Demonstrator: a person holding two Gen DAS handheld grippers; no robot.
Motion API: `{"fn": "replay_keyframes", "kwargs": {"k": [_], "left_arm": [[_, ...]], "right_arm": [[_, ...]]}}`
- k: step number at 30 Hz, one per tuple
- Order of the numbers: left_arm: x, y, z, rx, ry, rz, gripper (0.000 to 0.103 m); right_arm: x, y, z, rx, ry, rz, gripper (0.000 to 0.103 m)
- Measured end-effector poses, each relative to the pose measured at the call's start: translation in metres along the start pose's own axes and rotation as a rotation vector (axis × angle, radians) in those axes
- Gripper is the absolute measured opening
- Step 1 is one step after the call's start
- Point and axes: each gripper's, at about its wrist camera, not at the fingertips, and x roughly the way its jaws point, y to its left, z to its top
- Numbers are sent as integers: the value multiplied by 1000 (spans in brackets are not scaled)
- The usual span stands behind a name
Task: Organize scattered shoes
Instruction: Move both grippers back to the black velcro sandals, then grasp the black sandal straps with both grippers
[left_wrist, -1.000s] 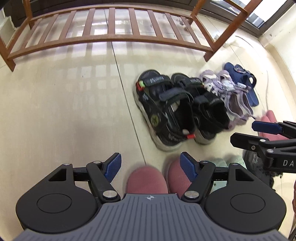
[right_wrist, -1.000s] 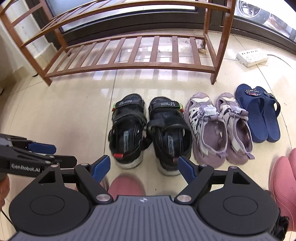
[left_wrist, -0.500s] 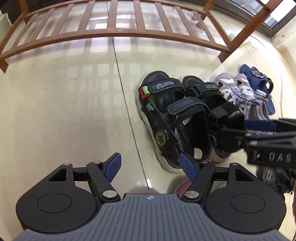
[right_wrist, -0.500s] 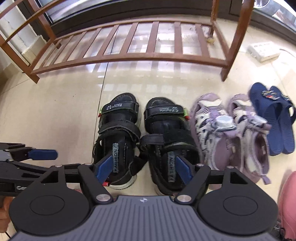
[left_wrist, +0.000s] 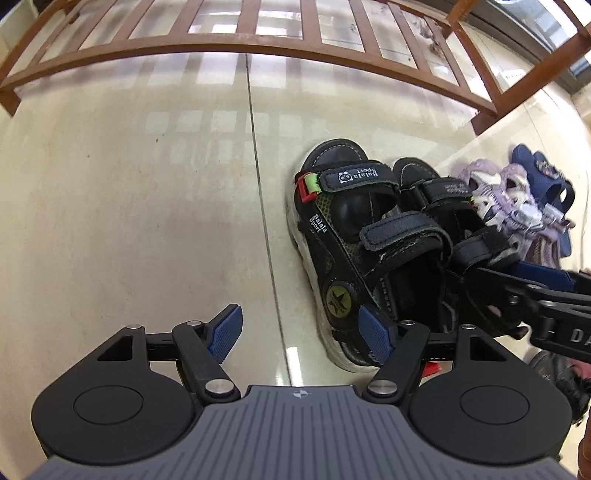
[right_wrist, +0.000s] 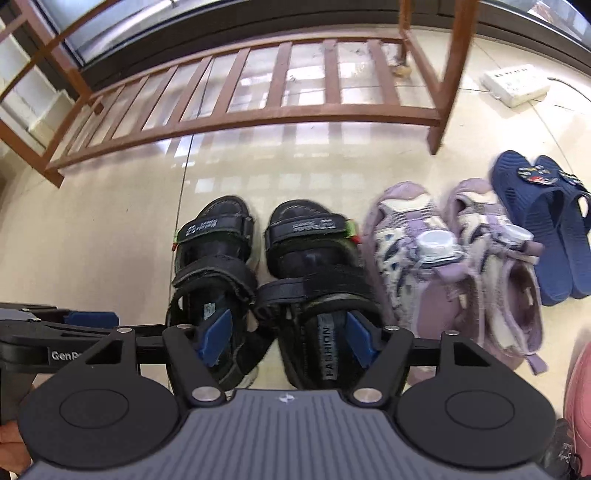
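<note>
A glossy cream tile floor (right_wrist: 110, 229) runs up to a brown slatted wooden shoe rack (right_wrist: 280, 110) under a window. In front of the rack's lower edge, three pairs stand in a row: black sandals (right_wrist: 266, 273), then purple sandals (right_wrist: 454, 266), then blue slippers (right_wrist: 546, 221). A white power strip (right_wrist: 515, 83) lies beyond. The right gripper (right_wrist: 286, 341) spreads wide over the black sandals' heels; the left gripper (left_wrist: 299, 332), also wide, hovers beside them.
</note>
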Motion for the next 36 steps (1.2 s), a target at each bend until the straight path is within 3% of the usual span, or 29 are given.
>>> {"fn": "replay_keyframes", "kwargs": {"k": [5,19,27,29,36], "left_arm": [[-2,-4,-2,-13,-2,-9,72],[-11,-22,-17,14,-3,-39,72],[-12,-23,-20,33,-7,-38,72],[-14,-26,-20,42,-18,-44,72],[-14,-38,-20,62,-30,-56,72]], "right_arm": [[-6,-10,-4,-30,0,-1,80],[30,-12,-11,-114,47,-17,84],[44,-9,-15,-154,39,-29,79],[40,-13,-16,-133,30,-20,71],[35,-23,-25,-75,20,-2,68]]}}
